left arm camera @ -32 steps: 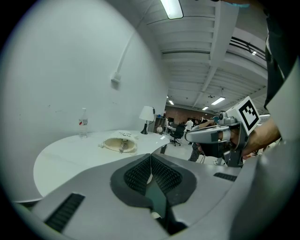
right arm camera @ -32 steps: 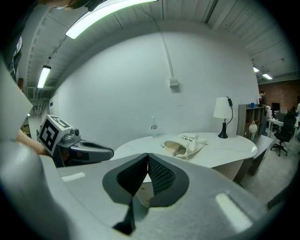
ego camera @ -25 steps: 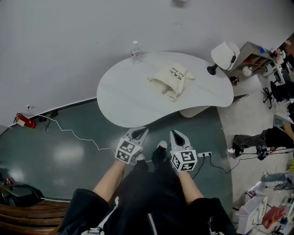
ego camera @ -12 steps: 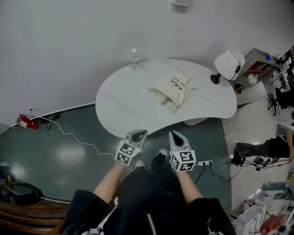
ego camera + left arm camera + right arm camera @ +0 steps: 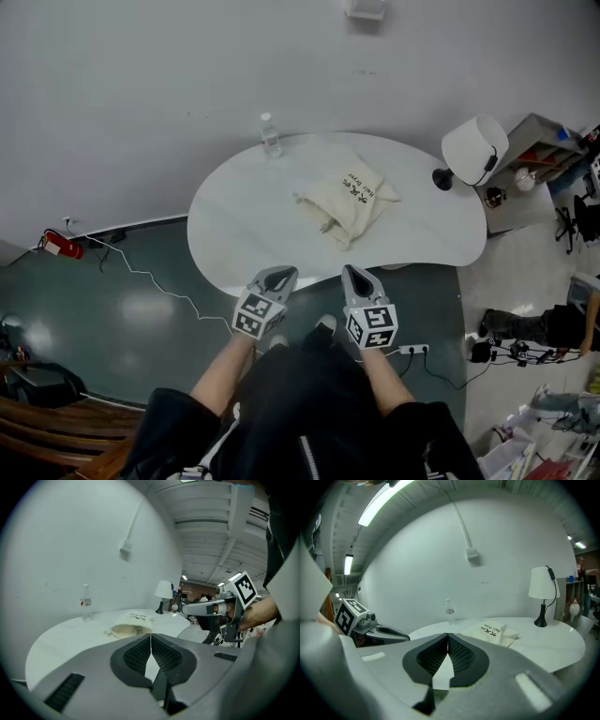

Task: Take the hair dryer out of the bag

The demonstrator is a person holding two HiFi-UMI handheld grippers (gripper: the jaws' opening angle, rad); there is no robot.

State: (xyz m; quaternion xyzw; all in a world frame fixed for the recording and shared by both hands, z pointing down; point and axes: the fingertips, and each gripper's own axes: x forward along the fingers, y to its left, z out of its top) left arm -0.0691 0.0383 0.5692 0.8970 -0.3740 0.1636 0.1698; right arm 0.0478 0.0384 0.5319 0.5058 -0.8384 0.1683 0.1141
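Right, my left gripper (image 5: 279,275) and right gripper (image 5: 356,274) hang side by side, jaws clenched on nothing, short of the worktop (image 5: 234,225), since the cloth bag (image 5: 349,195) lies mid-worktop well ahead, the hair dryer presumably inside, unseen.

water bottle (image 5: 270,136): upright, white table (image 5: 244,216) far edge | lamp (image 5: 473,150): table's right end
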